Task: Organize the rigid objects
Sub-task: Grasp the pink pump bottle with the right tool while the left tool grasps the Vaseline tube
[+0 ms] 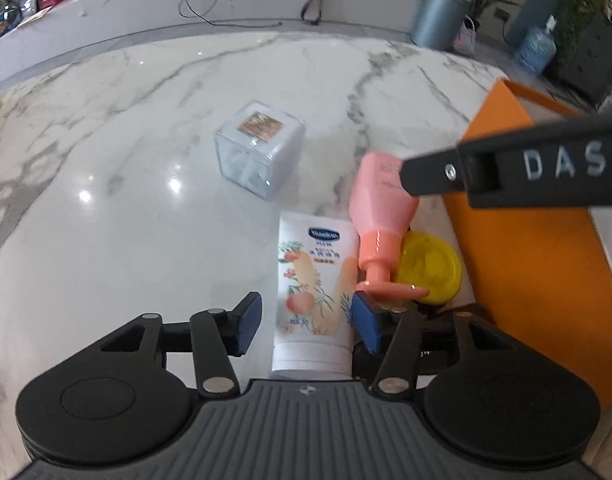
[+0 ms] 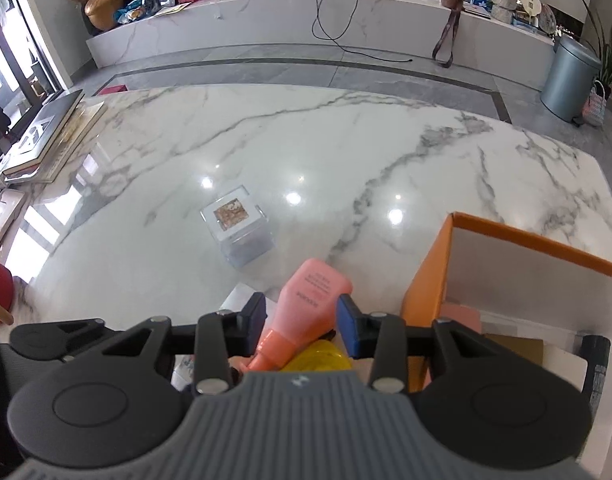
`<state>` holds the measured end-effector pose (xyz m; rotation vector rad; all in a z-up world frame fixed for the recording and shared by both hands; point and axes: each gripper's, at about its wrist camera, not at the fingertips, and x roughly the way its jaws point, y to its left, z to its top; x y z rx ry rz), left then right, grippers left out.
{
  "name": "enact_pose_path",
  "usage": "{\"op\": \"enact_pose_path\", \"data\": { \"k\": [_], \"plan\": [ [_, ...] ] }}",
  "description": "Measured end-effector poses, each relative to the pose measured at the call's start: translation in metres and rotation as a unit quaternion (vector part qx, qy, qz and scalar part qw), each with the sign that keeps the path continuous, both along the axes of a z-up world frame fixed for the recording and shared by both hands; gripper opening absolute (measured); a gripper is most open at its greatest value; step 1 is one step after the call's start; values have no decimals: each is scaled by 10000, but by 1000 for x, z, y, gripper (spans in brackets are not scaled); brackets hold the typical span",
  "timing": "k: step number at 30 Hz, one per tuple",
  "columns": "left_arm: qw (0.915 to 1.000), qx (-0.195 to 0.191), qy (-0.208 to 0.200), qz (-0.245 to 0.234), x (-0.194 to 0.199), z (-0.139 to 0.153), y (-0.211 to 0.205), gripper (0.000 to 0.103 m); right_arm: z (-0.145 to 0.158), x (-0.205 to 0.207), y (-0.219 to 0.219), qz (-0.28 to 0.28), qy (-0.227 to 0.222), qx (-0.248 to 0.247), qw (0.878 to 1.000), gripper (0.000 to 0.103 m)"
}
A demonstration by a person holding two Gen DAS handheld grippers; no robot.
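1. Tube (image 1: 314, 292) of lotion, white with a peach print and a blue "Vaseline" oval, is seen lying flat on the marble counter (image 1: 125, 240) with its cap toward the camera, between the blue pads of the left gripper (image 1: 301, 322); the jaws stand wide, with a clear gap at the left pad, while the right pad is at the tube's edge, so nothing is gripped.
2. Pink pump bottle (image 2: 312, 312) is framed by the right gripper (image 2: 299, 322), whose jaws stand partly apart around its shoulder; whether the pads press on it cannot be told. Small dark print on the bottle is too fine to be read.
3. Pump spout of the bottle is seen in the left wrist view touching the tube's right side, and a yellow round lid (image 1: 430, 268) is wedged just beside and under it, crowding that side of the tube.
4. Orange box (image 2: 430, 276) with a pale inner wall stands just right of the lid, closing off that side; "DAS" is read on the black arm of the right gripper, which crosses in front of it in the left wrist view.
5. Clear cube (image 1: 259, 148) with a brown patch on top sits apart, farther out on the counter.
6. Open marble is left all round the cube and to the left; stacked books (image 2: 45, 136) lie at the counter's far left edge.
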<state>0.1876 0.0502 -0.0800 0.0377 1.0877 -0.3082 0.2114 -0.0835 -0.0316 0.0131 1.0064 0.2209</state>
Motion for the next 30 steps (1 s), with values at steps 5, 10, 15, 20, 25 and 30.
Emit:
{"op": "enact_pose_path", "data": {
  "k": [5, 10, 15, 20, 25, 30],
  "plan": [
    [9996, 266, -34, -115, 0, -9, -8, 64, -1, -2, 3, 150, -50, -162, 9997, 41],
    [9990, 403, -176, -124, -2, -12, -11, 57, -4, -3, 9, 241, -97, -421, 9988, 41],
    [9989, 404, -231, -100, 2, -12, -11, 55, -3, -2, 17, 366, -109, -573, 9976, 39],
    [9985, 338, -154, 397, 11, -11, 8, 54, -8, 4, 26, 461, 70, -673, 9966, 39],
    [9973, 376, -156, 606, 14, -10, 16, 54, -15, 14, 30, 181, 334, -577, 9976, 39],
    [9972, 393, -218, 604, 14, -11, 17, 55, -26, 23, 37, -215, 569, -651, 9960, 47]
  ]
}}
